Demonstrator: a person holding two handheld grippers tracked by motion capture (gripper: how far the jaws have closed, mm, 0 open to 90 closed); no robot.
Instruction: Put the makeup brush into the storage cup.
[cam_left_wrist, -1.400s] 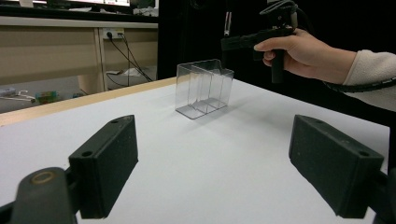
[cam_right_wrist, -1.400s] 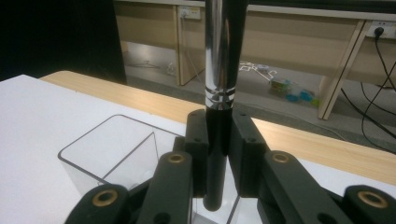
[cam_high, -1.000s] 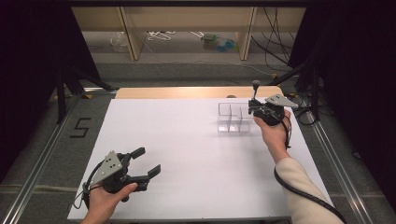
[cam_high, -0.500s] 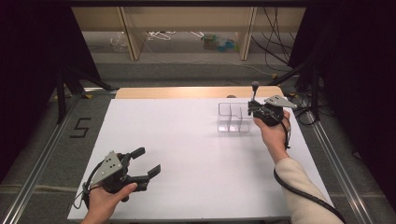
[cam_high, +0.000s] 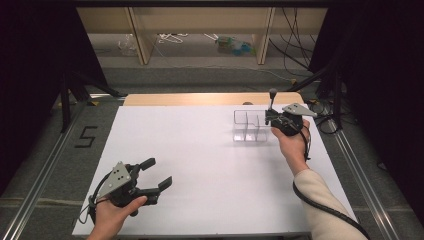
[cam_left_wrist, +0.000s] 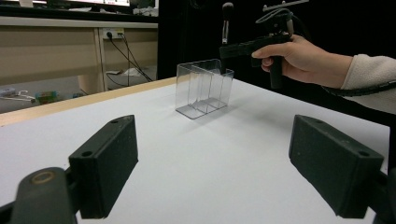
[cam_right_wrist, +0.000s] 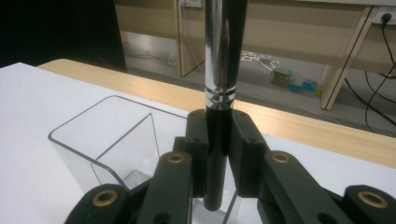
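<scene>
High view frames from a second ago and now match: neither hand nor the clear organizer (cam_high: 248, 126) has shifted. The right gripper (cam_high: 274, 118) stays raised at the organizer's right end, its fingers clenched on a makeup brush (cam_high: 272, 100) held upright, bristle head on top. The left gripper (cam_high: 157, 173) rests low near the tabletop's (cam_high: 200, 150) front left corner, well apart from the organizer, fingers released and spread wide.

Right gripper view shows the brush's (cam_right_wrist: 223, 70) chrome ferrule above the black handle, with the top cut off by the frame edge; the handle's lower end hangs over a compartment (which one cannot be told, the clear walls blur together). Left gripper view shows the organizer (cam_left_wrist: 203, 88) standing on the tabletop, three compartments visible, and the right hand (cam_left_wrist: 299, 58) beyond it; the brush (cam_left_wrist: 227, 21) head is dim against the dark backdrop.
</scene>
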